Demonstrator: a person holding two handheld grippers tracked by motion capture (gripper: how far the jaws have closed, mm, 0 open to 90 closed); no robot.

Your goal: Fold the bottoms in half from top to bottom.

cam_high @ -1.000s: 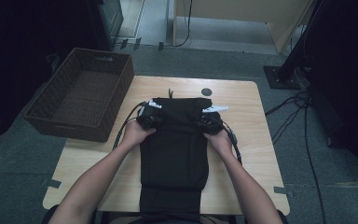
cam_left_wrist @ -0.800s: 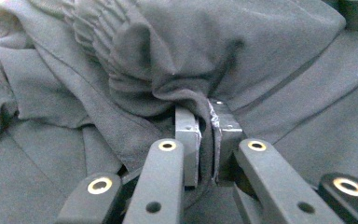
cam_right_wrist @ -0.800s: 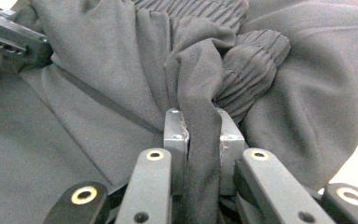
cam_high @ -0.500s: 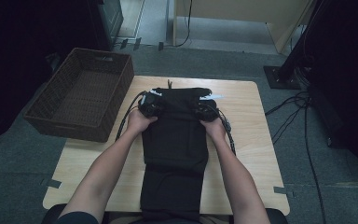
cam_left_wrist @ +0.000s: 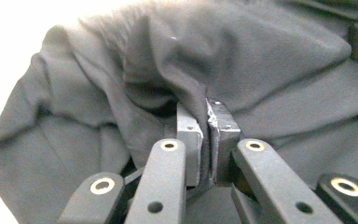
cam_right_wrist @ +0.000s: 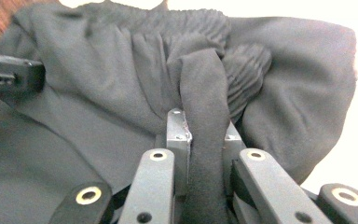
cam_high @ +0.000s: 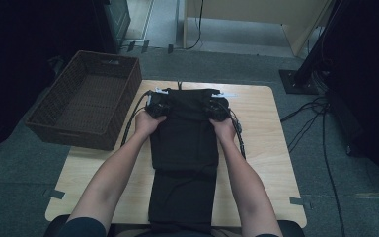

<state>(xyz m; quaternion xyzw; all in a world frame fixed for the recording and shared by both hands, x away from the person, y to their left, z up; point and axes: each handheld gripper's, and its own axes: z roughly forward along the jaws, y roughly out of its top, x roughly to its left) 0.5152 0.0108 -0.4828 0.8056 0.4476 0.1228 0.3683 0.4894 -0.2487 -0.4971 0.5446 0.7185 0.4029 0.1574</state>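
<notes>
Black garment (cam_high: 183,148) is laid lengthwise down the middle of the tabletop (cam_high: 261,148), folded over on itself at the far half, near end hanging off the near edge. Left tool (cam_high: 156,106) is held at the garment's far left corner, right tool (cam_high: 216,107) at the far right corner; both hands are seen resting on the fabric, forearms coming in from the bottom. In the left gripper view, the left tool (cam_left_wrist: 207,135) is clamped on a thin fold of the garment (cam_left_wrist: 270,70), jaws nearly together with cloth pinched between. In the right gripper view, the right tool (cam_right_wrist: 204,140) is clamped on a thicker rolled fold of the garment (cam_right_wrist: 98,116), jaws held slightly apart by the cloth; a gathered elastic waistband (cam_right_wrist: 177,25) is seen just beyond. Cables (cam_high: 238,131) are trailed from the tools back along the forearms. A brown wicker basket (cam_high: 54,129) is placed at the left of the tabletop, just beside its edge, apart from the garment. Grey carpet floor (cam_high: 335,187) is seen around, with more cables at the right.
</notes>
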